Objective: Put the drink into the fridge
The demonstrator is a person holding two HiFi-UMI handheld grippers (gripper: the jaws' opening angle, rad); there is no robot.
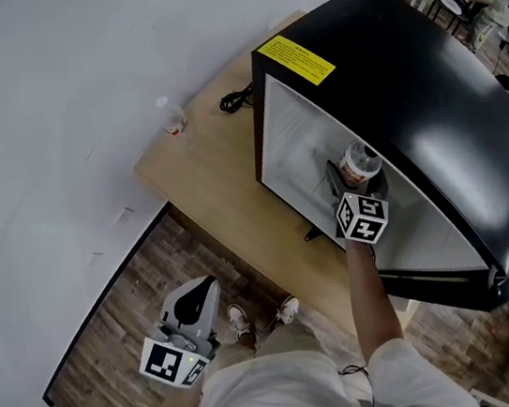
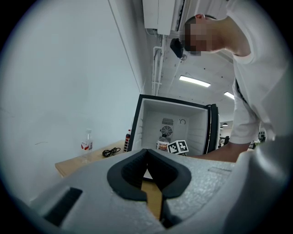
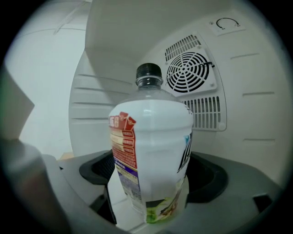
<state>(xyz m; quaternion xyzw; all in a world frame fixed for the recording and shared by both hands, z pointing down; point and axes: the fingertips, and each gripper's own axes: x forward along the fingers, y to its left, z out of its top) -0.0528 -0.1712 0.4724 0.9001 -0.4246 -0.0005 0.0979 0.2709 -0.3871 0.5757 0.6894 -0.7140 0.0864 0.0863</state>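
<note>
1. Left gripper point(image 2: 146, 157): I see its fingers closed together with nothing between them.
2. Ahead and left of those fingertips: a small clear bottle point(image 2: 86, 141) and a black cable point(image 2: 111, 151) on the wooden table point(image 1: 202, 172).
3. Straight ahead of them: the fridge point(image 1: 404, 62), standing open.
4. Right gripper point(image 3: 153, 171): it is inside the fridge, fingers spread wide.
5. Between those fingers: the drink bottle point(image 3: 151, 137), upright on the fridge floor with a black cap, and the pads are not pressing on it.
6. Beyond the fingertips: a round fan grille point(image 3: 189, 68) on the rear wall.
</note>
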